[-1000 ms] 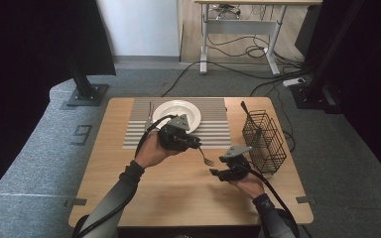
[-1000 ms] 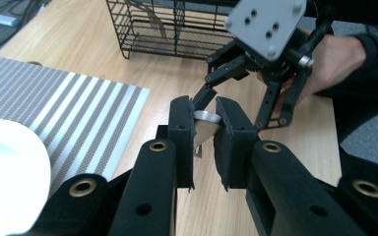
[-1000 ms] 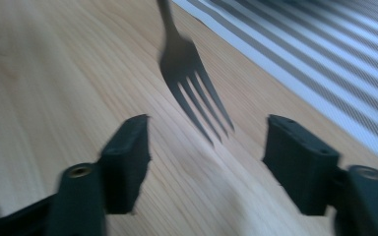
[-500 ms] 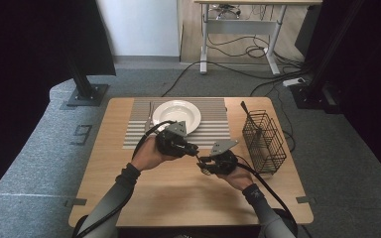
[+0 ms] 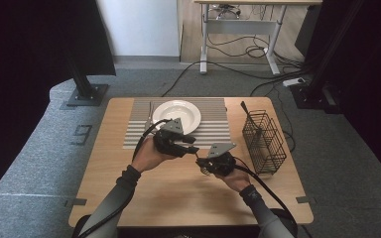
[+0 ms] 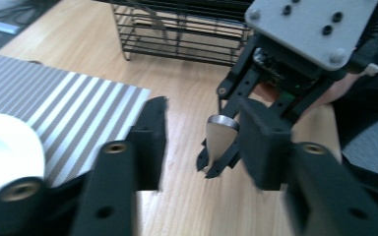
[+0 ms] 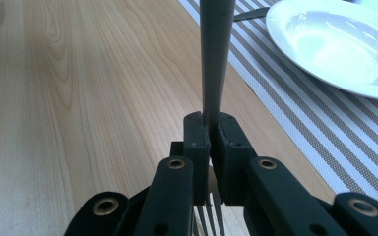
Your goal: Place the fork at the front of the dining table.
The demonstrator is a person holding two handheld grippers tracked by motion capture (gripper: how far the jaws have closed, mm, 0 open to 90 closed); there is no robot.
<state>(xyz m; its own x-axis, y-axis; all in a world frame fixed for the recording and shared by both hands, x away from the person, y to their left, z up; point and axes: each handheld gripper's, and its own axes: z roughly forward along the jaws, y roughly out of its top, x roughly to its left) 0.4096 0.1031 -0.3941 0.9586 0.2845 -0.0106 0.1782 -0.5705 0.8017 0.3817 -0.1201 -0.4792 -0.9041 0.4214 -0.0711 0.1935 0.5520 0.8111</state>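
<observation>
On the wooden table [image 5: 144,198] the right gripper [image 7: 209,142] is clamped on a fork [image 7: 215,59] above mid-table, the left gripper [image 6: 202,132] at its nine o'clock has just let its jaws part off the handle, the plate [image 5: 178,115] at eleven o'clock.

Both forearms reach in from below, wrists angled toward each other. The left hand-held gripper [image 5: 191,144] points toward the right one, its jaws just opened and standing apart. The right hand-held gripper [image 7: 210,135] faces back toward it, jaws just closed, pinched tight together on a thin handle.
</observation>
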